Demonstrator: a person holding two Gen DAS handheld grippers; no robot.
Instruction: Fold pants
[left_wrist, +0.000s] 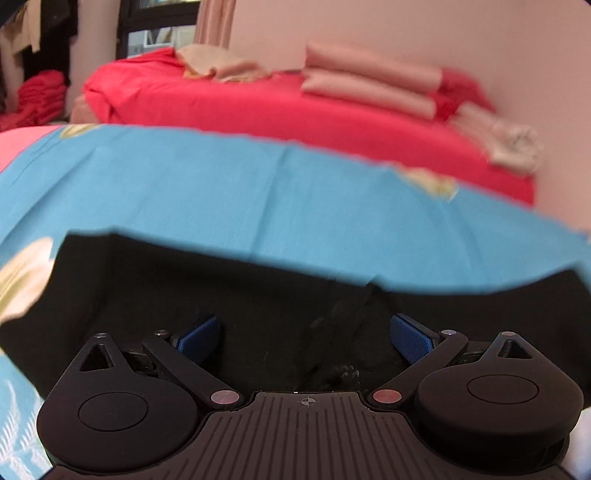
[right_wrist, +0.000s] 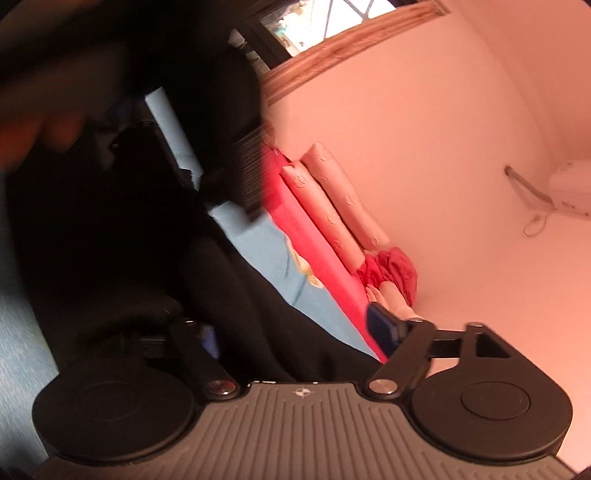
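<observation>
The black fabric pants (left_wrist: 207, 291) lie spread on the light blue floral-print sheet (left_wrist: 258, 192) that covers the work surface, with the garment's far edge running roughly parallel to the sheet's far edge. In the left wrist view, the left gripper (left_wrist: 304, 334) sits low over the pants, its jaws spread wide; the blue ribbed pads (left_wrist: 412, 338) stand well apart, with black cloth and a creased seam visible between them, and nothing is pinched. In the right wrist view, the camera is strongly tilted and the picture is blurred. The right gripper (right_wrist: 291, 328) also has its jaws spread: the right-hand blue pad (right_wrist: 382, 326) is clear against the red bedding, while the left-hand pad is mostly hidden in a raised fold of the pants (right_wrist: 229, 295), which bulge up between the fingers. Whether the cloth touches either pad cannot be determined. Beyond the far edge of the blue sheet lies a red-covered mattress (left_wrist: 295, 114) carrying two stacked pink cylindrical bolster pillows (left_wrist: 369, 81) against the pink wall (right_wrist: 424, 129). A white wall-mounted air conditioner (right_wrist: 570, 188) is visible at the right edge of the right wrist view.
</observation>
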